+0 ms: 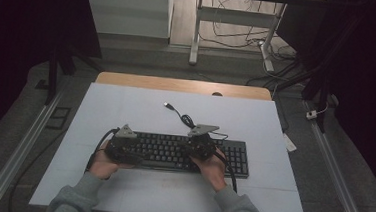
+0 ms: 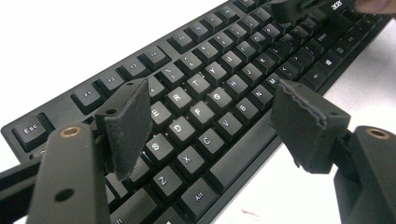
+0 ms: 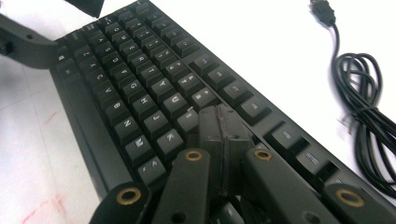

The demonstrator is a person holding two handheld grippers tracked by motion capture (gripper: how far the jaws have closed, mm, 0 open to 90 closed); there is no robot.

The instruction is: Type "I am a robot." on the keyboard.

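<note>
On the white table lies the black keyboard (image 1: 187, 153); left gripper (image 2: 219, 126) hovers agape above its letters, right gripper (image 3: 223, 133) pressed closed onto keys. Risk: closed tips straddling neighbours, striking two.

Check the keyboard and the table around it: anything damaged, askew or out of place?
One oddity: the foam pad on the left hand-held gripper has a ragged, torn-looking top edge. The keyboard lies square on the white table, no keys visibly missing. Its cable lies coiled behind it, the USB plug unplugged on the table.
</note>
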